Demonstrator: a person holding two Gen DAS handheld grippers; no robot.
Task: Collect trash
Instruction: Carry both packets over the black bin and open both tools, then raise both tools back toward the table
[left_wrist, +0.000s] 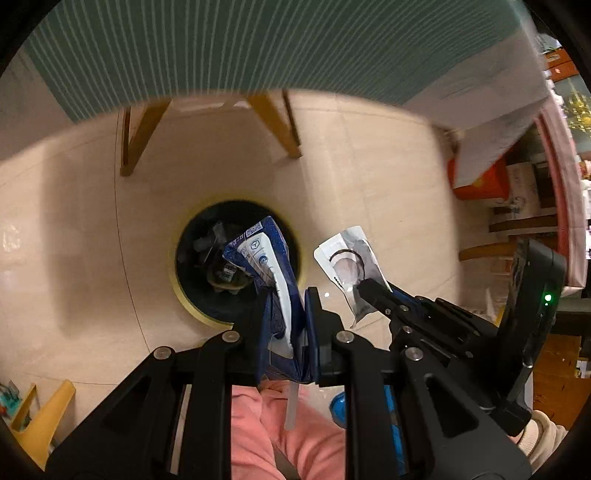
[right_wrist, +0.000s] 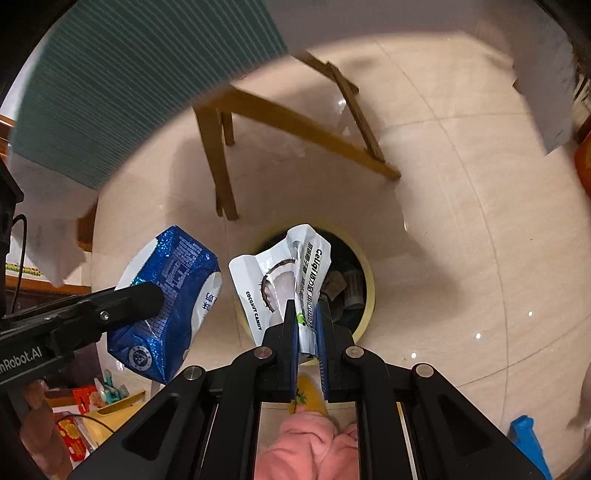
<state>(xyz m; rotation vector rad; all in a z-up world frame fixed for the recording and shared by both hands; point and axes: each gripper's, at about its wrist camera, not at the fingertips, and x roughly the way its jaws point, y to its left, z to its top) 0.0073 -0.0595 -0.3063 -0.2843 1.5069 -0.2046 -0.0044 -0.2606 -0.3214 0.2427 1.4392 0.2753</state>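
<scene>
Left tongs (left_wrist: 286, 314) clamp a blue carton (left_wrist: 269, 266); right tongs (right_wrist: 308, 317) pinch a candy wrapper (right_wrist: 284, 273). The bin (right_wrist: 364, 295) gapes below both, nearer under the right.

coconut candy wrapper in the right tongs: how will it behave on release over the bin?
Coconut candy wrapper looks thin and creased, so probably floppy and very light. It may flutter rather than drop straight. Right tongs sit above the trash bin, so it should likely land inside.
</scene>
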